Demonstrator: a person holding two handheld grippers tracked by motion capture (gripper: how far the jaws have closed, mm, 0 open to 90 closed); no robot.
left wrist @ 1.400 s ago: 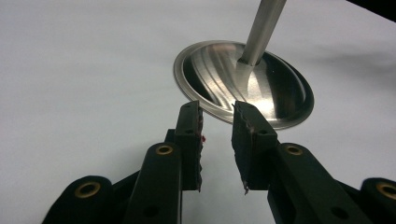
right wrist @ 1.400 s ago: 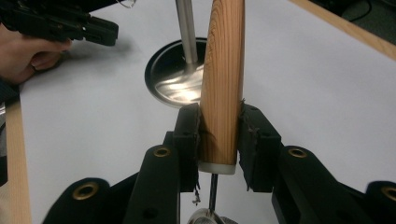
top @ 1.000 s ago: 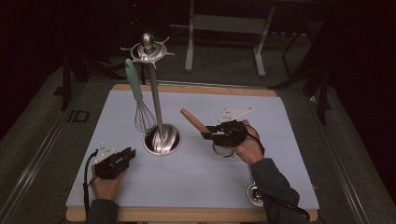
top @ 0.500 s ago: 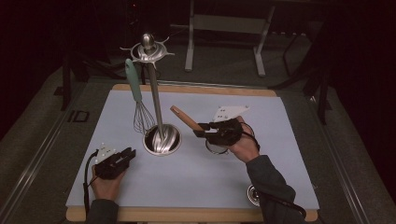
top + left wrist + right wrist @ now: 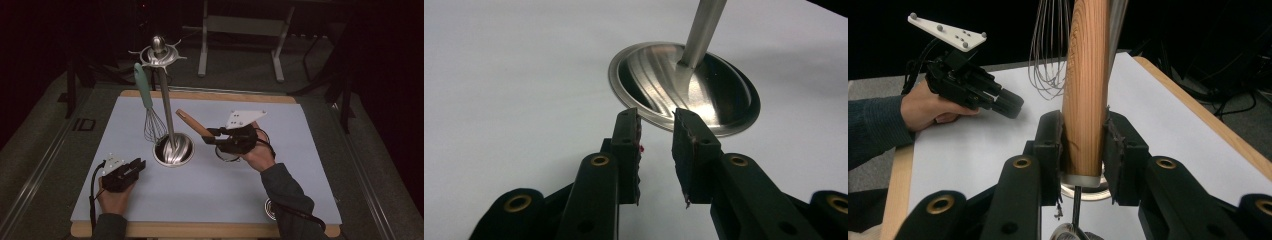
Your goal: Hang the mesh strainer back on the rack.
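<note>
High view: right gripper [image 5: 209, 135] is pinching a wooden handle [image 5: 189, 121] near the metal stand [image 5: 165, 100]; left gripper [image 5: 137, 165] is resting on the mat [image 5: 300, 165], jaws parted, holding nothing.

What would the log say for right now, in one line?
right gripper: shut on wooden handle | left gripper: open, empty, near stand base | whisk: hanging

My wooden handle [image 5: 1086, 90] runs out of the top of the right gripper view, so its far end is cut off there. Below my jaws its working end is mostly hidden; just a thin metal shank and a bit of ring peek out. In the high view my right hand [image 5: 255, 150] covers that end too. The stand's pole [image 5: 702, 31] is cropped by the left gripper view's top edge. The whisk [image 5: 1050, 55] loses its handle to the same edge.
</note>
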